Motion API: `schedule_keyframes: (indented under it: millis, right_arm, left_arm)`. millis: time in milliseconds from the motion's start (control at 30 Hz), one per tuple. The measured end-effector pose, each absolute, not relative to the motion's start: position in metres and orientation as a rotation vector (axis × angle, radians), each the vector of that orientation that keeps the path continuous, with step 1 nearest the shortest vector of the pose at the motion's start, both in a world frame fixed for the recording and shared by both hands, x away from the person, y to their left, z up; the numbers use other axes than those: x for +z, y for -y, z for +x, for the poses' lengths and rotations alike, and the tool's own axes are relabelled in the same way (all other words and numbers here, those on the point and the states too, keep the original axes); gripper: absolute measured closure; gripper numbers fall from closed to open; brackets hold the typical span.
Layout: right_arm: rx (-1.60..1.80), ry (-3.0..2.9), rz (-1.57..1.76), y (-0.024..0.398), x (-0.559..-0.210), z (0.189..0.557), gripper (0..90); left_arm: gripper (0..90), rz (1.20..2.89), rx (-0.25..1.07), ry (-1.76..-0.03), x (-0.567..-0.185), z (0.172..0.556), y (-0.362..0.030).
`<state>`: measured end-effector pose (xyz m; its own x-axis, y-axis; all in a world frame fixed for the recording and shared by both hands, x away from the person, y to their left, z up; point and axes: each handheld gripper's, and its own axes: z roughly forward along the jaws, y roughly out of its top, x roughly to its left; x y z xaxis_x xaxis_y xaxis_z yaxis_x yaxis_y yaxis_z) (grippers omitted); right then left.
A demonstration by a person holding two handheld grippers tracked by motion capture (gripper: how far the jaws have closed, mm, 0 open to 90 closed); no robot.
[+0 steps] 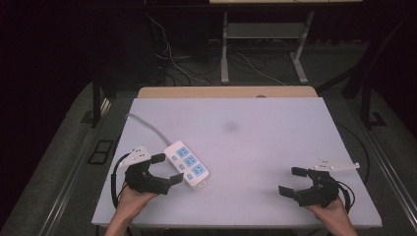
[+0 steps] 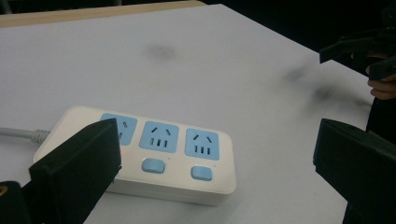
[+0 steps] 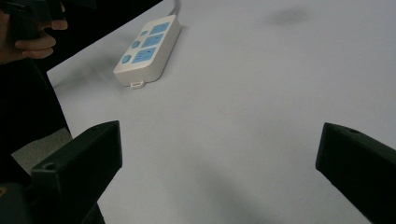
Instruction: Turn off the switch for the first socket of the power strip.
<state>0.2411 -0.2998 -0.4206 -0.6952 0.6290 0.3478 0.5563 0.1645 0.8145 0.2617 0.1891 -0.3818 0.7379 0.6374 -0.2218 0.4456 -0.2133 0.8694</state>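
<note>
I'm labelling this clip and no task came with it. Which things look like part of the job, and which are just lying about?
Likely the job:
power strip, beside the open left tongs
its grey cord
open right tongs, apart from it

Lying about:
dark smudge on the table
cables on the floor behind

A white table top (image 1: 275,142) is set on a wooden board whose tan edge (image 1: 226,92) is exposed along the far side. A white power strip (image 1: 186,163) with three blue sockets and blue switches is laid flat near the left front of the table, angled diagonally. Its grey cord (image 1: 146,125) is run off toward the far left edge. A faint dark smudge (image 1: 230,127) is seen mid-table. Cables (image 1: 172,59) and metal frame legs (image 1: 224,46) are located on the floor beyond.
</note>
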Motion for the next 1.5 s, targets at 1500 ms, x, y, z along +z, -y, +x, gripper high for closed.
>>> schedule_keyframes:
  millis: [1500]
  right_arm:
    - [1.574,-2.345,1.196,0.302,-0.42,0.24,0.2]
  left_arm:
    - [1.3,2.039,0.212,-0.878,-0.365,0.313,-0.198]
